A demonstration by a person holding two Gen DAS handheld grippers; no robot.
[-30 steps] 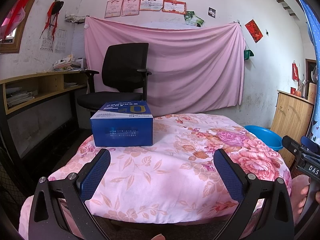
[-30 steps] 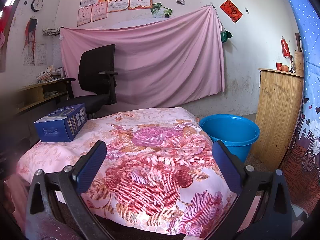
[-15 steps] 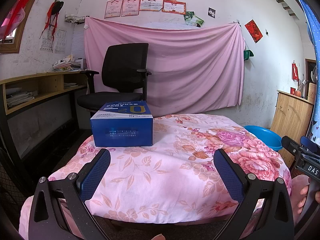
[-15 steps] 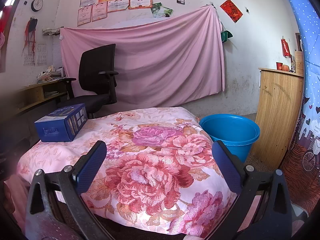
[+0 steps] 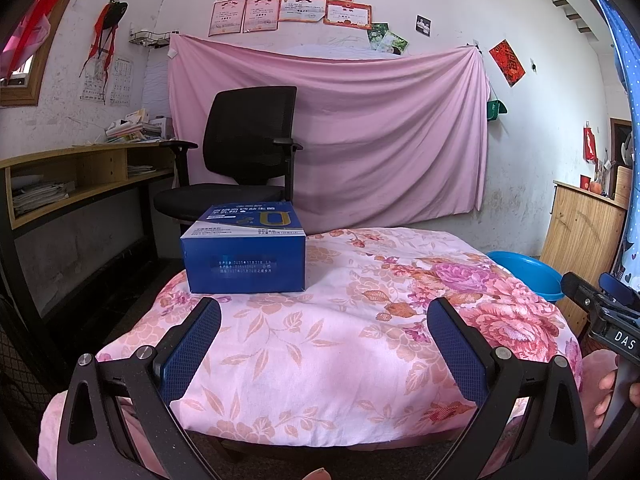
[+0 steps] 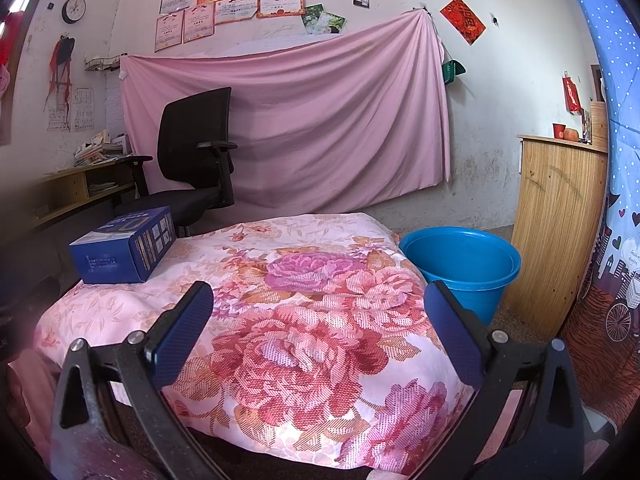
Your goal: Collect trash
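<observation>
Floral-clothed table (image 5: 320,360), blue box (image 5: 244,256) flat at far-left, long axis crosswise

Almost nothing is changing from a second ago to now. In the left wrist view the right gripper (image 5: 600,300) at the right edge is sitting a touch lower against the blue basin (image 5: 524,272) than half a second ago, a drift so slight it is barely readable. In the right wrist view the blue box (image 6: 120,252) is edging a hair leftward on the floral bedspread (image 6: 320,300), which suggests the camera is turning very slightly.
</observation>
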